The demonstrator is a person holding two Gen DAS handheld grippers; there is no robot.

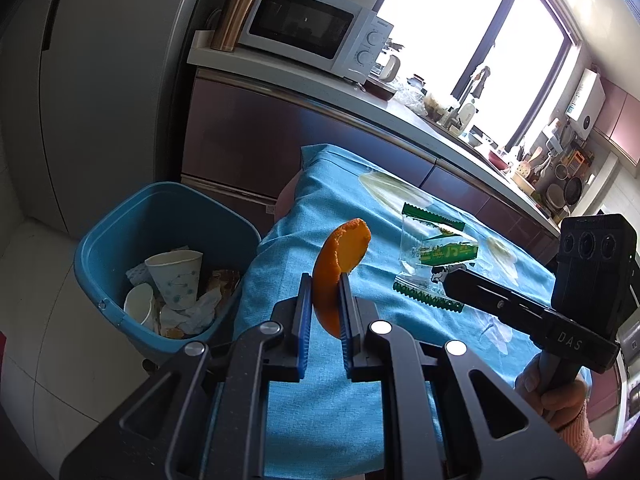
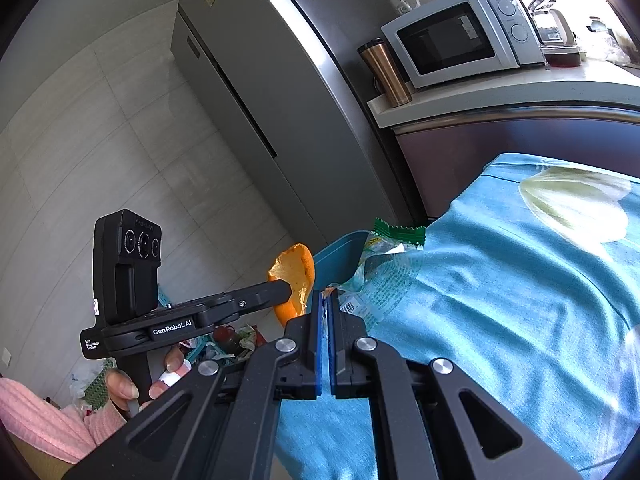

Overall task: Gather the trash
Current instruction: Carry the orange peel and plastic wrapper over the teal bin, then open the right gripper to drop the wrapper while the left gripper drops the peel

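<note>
My left gripper [image 1: 325, 280] is shut on an orange peel [image 1: 340, 264] and holds it above the table's left edge, right of the blue trash bin [image 1: 120, 220]. The peel also shows in the right wrist view [image 2: 294, 276]. My right gripper [image 2: 326, 296] is shut on the corner of a clear green-edged snack wrapper [image 2: 384, 276], which lies on the blue tablecloth [image 2: 500, 300]. In the left wrist view the right gripper [image 1: 450, 278] sits at the wrapper [image 1: 436, 256]. The bin holds paper cups [image 1: 176, 280] and crumpled wrappers.
A grey fridge [image 1: 100, 80] stands behind the bin. A counter with a white microwave [image 1: 312, 28] and copper tumbler [image 1: 236, 12] runs behind the table. The bin rim [image 2: 340, 248] shows past the table's edge in the right wrist view.
</note>
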